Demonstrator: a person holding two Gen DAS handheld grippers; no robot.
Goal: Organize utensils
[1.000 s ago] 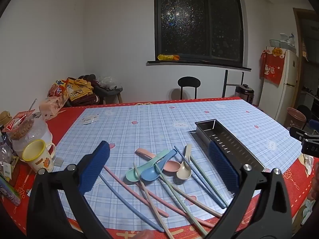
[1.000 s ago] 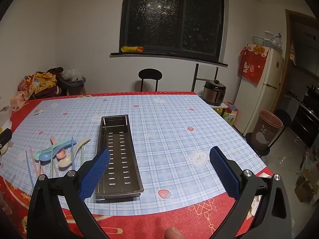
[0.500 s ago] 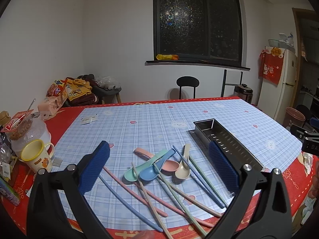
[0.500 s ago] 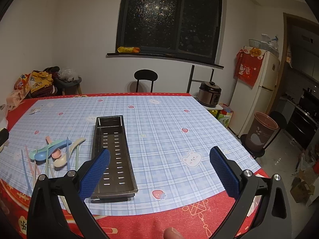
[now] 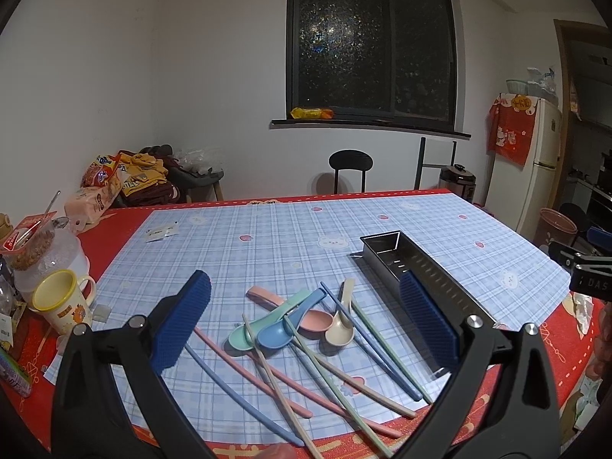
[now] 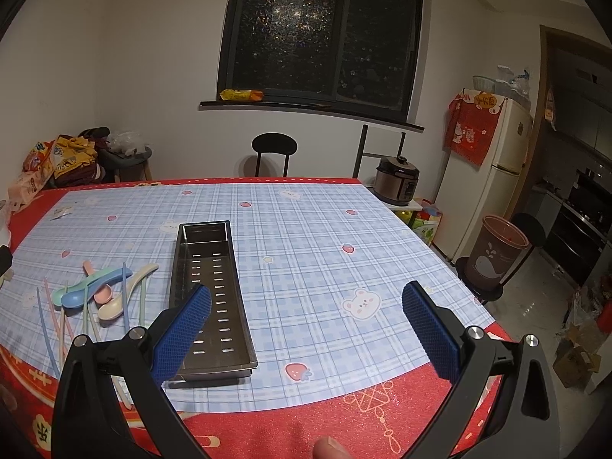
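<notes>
A pile of pastel utensils lies on the blue plaid cloth: a green spoon, a blue spoon, a pink spoon, a beige spoon and several long chopsticks. A perforated steel tray stands to their right, empty; it also shows in the right wrist view. My left gripper is open above the pile. My right gripper is open above the table's near edge, right of the tray. The spoons also show in the right wrist view.
A yellow-rimmed mug, a plastic jar and snack bags crowd the table's left edge. A black chair stands behind the table. A rice cooker, a fridge and a brown bin stand at the right.
Both grippers have risen and drawn back slightly, so the table looks a little farther. Nothing on the table has moved.
</notes>
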